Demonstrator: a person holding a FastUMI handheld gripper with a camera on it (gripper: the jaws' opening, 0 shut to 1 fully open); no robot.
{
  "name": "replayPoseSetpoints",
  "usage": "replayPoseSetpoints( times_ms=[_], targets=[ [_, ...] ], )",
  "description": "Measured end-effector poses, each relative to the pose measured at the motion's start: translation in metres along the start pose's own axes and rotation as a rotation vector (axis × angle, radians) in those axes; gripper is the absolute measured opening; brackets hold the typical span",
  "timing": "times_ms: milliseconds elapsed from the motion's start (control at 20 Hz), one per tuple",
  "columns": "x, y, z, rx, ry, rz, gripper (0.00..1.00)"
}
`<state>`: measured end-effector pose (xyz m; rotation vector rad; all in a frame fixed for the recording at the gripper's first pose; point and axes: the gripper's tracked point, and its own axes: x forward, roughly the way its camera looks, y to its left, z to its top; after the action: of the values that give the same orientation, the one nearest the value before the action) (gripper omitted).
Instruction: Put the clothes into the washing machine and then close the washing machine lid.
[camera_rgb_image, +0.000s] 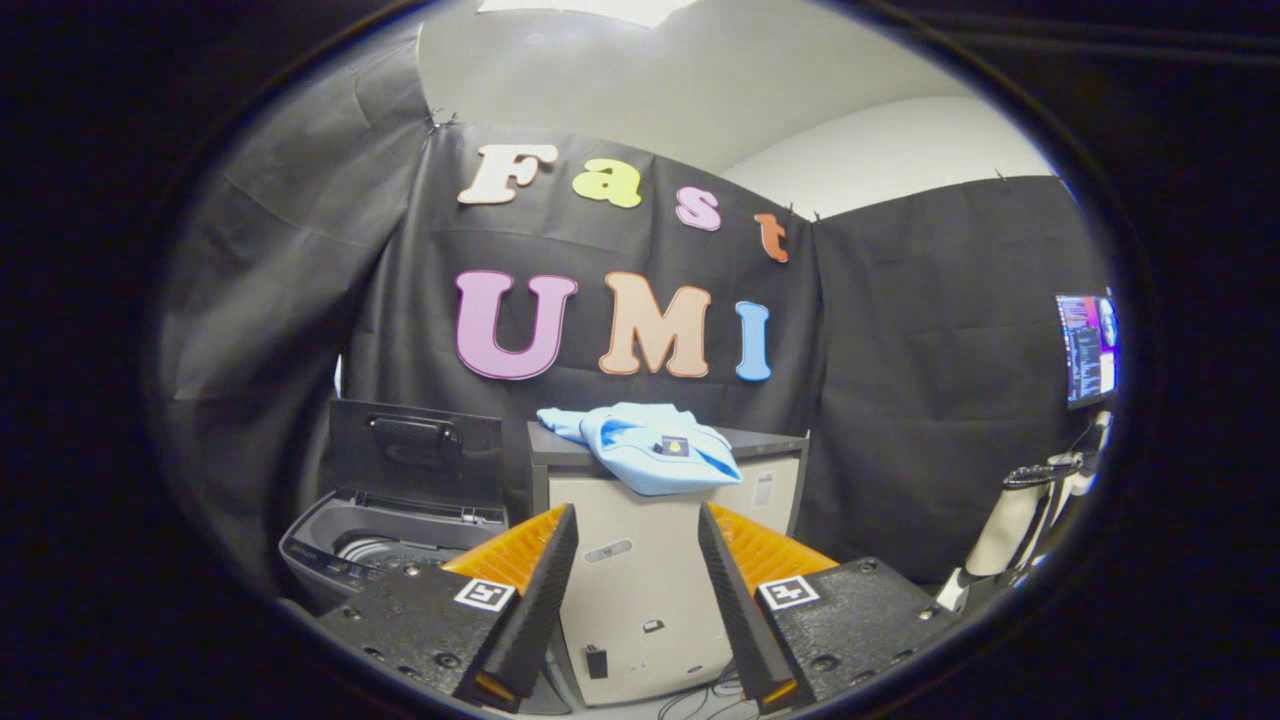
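Tongs (637, 520) stand open, fingers spread wide with nothing between them. We see the crumpled light-blue cloth garment (650, 445) beyond the fingertips, draped over the front edge of a pale boxy cabinet with a dark top surface (640, 590). Left of our left finger sits the dark grey top-loading washing machine (385, 545), its black lid (415, 450) raised upright.
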<state>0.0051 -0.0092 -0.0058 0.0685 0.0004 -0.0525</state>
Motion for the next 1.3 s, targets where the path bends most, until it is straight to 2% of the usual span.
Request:
replayPoseSetpoints(
  times_ms=[900, 1100, 1300],
  targets=[
    [0.006, 0.005, 0.005, 0.024, -0.014, -0.017, 0.74],
    [0.024, 0.007, 0.023, 0.023, -0.038, -0.025, 0.74],
    [0.066, -0.002, 0.056, 0.019, -0.042, -0.068, 0.74]
  ],
)
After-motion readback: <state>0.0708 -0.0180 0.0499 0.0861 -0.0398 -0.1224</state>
